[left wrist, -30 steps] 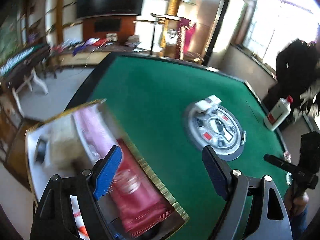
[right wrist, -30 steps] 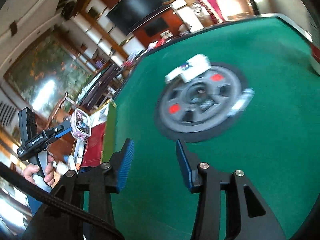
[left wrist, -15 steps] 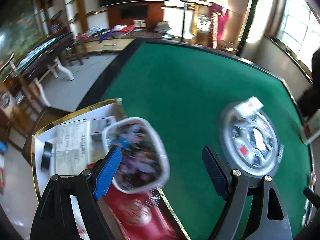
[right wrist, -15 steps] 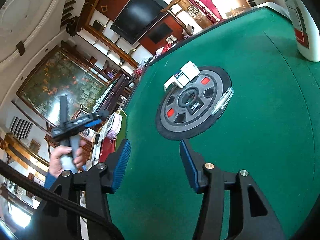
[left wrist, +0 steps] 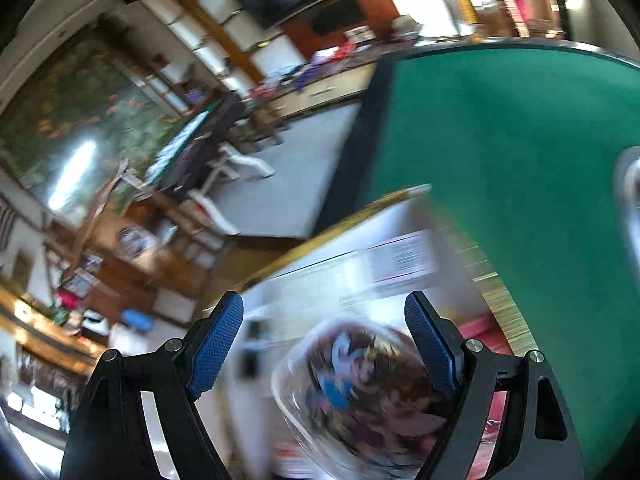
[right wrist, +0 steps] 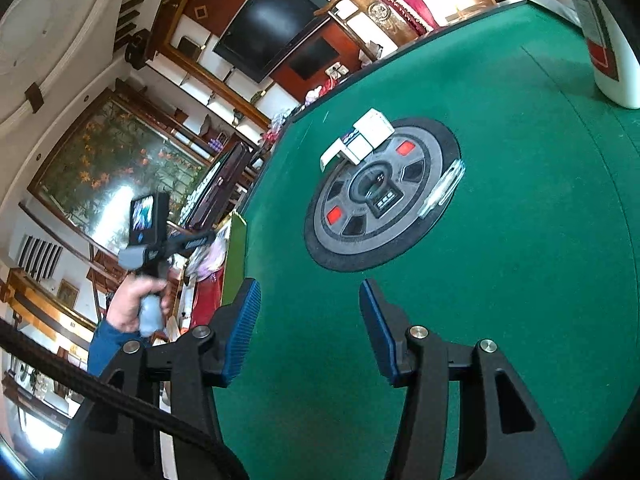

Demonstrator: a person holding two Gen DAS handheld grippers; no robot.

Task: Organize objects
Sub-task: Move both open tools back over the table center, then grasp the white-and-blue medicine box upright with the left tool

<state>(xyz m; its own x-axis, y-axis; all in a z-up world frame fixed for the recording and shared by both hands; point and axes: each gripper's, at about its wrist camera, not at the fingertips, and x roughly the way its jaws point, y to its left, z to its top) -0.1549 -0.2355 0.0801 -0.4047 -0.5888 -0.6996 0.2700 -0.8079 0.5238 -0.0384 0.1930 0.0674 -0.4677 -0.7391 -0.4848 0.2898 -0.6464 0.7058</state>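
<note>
A clear-rimmed pack with a cartoon print [left wrist: 372, 392] lies low between the fingers of the left gripper [left wrist: 328, 344], nearer the right-hand pad and seemingly touching it, while the left-hand pad stands clear of it; the jaws are spread wide and no clamping shows, though blur leaves the contact uncertain. Beneath the pack sits an open box with a gold rim [left wrist: 360, 216], its white interior holding a printed leaflet [left wrist: 400, 260] ahead of the claw and a red packet [left wrist: 480, 328] beside the right finger. The box rests at the edge of the green felt table [left wrist: 520, 140]. The right gripper [right wrist: 310, 320] is released, nothing between its pads, its jaws having just been opening. Ahead of it lies the round grey centre console [right wrist: 380, 196], bearing small white boxes [right wrist: 360, 140] on its far rim; a white bottle [right wrist: 604, 36] stands far right.
</note>
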